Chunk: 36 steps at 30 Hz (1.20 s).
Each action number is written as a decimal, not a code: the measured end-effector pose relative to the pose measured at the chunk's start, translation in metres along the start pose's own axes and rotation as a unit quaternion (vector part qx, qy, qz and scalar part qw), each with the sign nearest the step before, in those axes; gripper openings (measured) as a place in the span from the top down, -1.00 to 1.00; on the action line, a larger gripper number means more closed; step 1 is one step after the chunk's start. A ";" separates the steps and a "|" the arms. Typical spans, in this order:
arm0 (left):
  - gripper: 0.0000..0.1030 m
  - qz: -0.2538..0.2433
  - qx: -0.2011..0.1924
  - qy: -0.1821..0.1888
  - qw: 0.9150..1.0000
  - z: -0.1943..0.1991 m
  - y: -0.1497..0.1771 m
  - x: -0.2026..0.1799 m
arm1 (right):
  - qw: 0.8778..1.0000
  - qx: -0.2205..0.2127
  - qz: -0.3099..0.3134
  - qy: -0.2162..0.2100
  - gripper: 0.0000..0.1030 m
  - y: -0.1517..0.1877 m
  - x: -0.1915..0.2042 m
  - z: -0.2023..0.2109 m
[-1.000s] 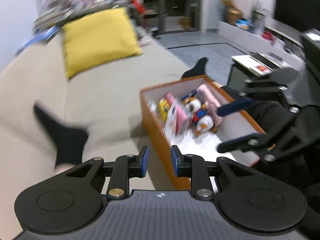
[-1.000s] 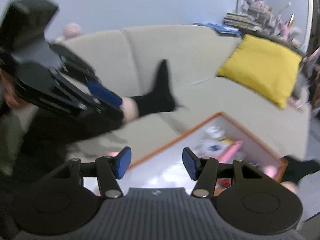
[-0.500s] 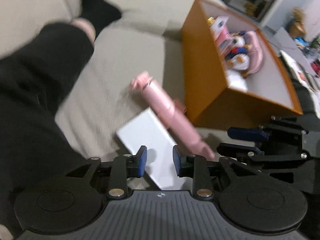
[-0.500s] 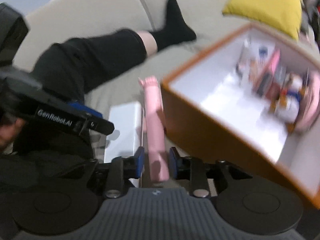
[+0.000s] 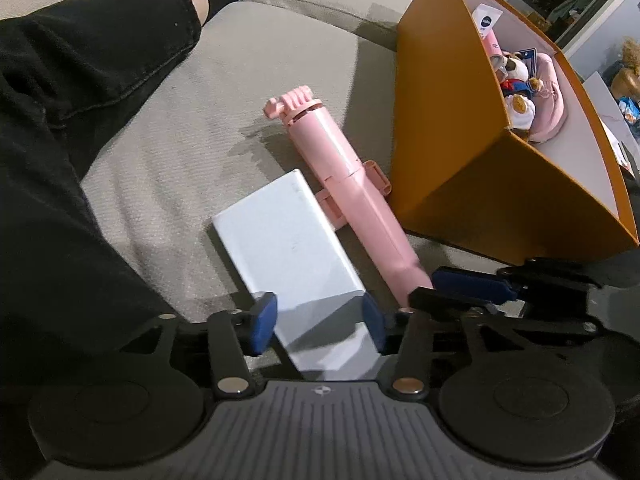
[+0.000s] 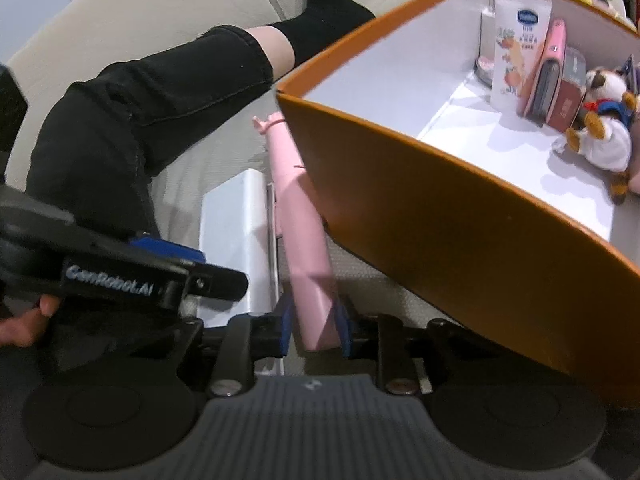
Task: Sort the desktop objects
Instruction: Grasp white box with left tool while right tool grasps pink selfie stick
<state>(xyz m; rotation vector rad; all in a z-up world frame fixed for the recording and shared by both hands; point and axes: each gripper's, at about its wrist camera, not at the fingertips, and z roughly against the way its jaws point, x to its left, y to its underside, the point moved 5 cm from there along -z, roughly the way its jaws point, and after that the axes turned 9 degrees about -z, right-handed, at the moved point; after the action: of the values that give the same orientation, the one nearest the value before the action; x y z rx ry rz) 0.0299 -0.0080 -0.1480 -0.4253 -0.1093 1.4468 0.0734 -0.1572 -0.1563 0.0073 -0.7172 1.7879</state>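
Pink selfie stick (image 6: 308, 256) lies on the sofa (image 5: 224, 92) beside the orange box (image 6: 420, 216), your right hand-held gripper (image 6: 314, 326) clasps its end, your left hand-held gripper (image 5: 318, 320) is opening around the white power bank (image 5: 288, 252); next, I think, lift both into the box.

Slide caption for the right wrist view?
Right gripper jaws opening around pink selfie stick beside orange box on sofa.
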 end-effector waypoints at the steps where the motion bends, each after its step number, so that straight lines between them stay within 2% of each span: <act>1: -0.20 0.002 0.001 -0.001 1.000 -0.001 0.000 0.000 | 1.000 0.003 -0.005 -0.001 0.45 -0.002 -0.002 -0.004; 5: -0.26 0.019 0.003 -0.002 1.000 -0.002 -0.002 0.004 | 0.999 0.019 -0.030 -0.029 0.42 -0.006 -0.011 -0.011; 7: -0.42 0.031 0.003 0.003 1.000 -0.003 -0.004 0.006 | 0.997 0.033 -0.042 -0.053 0.41 -0.001 -0.013 -0.013; 11: -0.62 0.029 0.008 -0.020 0.999 -0.012 -0.010 0.002 | 0.997 0.038 -0.035 -0.057 0.42 0.004 -0.008 -0.014; 15: -0.61 0.048 0.005 -0.001 0.999 -0.014 -0.014 0.007 | 0.996 0.041 -0.045 -0.057 0.41 0.004 -0.012 -0.015; 16: -0.60 0.054 0.006 0.004 0.999 -0.014 -0.014 0.009 | 0.997 0.042 -0.045 -0.056 0.40 0.003 -0.011 -0.016; 19: -0.28 0.072 -0.002 0.023 0.997 -0.012 -0.018 0.019 | 0.997 0.042 -0.030 -0.050 0.40 0.002 -0.005 -0.020; 21: -0.22 0.079 -0.007 0.032 0.996 -0.008 -0.021 0.027 | 0.998 0.039 -0.016 -0.055 0.41 0.000 0.004 -0.023; 26: 0.00 0.076 -0.035 0.023 0.996 0.005 -0.033 0.043 | 0.999 0.014 0.003 -0.044 0.41 -0.011 0.020 -0.030; 28: 0.04 0.079 -0.044 0.021 0.996 0.008 -0.040 0.051 | 0.999 -0.002 0.026 -0.031 0.41 -0.016 0.030 -0.031; 33: 0.07 0.064 -0.050 -0.002 0.997 0.015 -0.046 0.064 | 0.998 0.002 0.060 -0.008 0.41 -0.015 0.045 -0.040; 36: 0.07 0.052 -0.046 -0.020 0.997 0.019 -0.047 0.064 | 0.998 -0.001 0.064 -0.013 0.41 -0.014 0.046 -0.039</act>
<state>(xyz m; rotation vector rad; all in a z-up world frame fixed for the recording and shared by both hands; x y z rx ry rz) 0.0759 0.0551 -0.1257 -0.4825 -0.1898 1.5567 0.0833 -0.0965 -0.1649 -0.0177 -0.7528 1.9128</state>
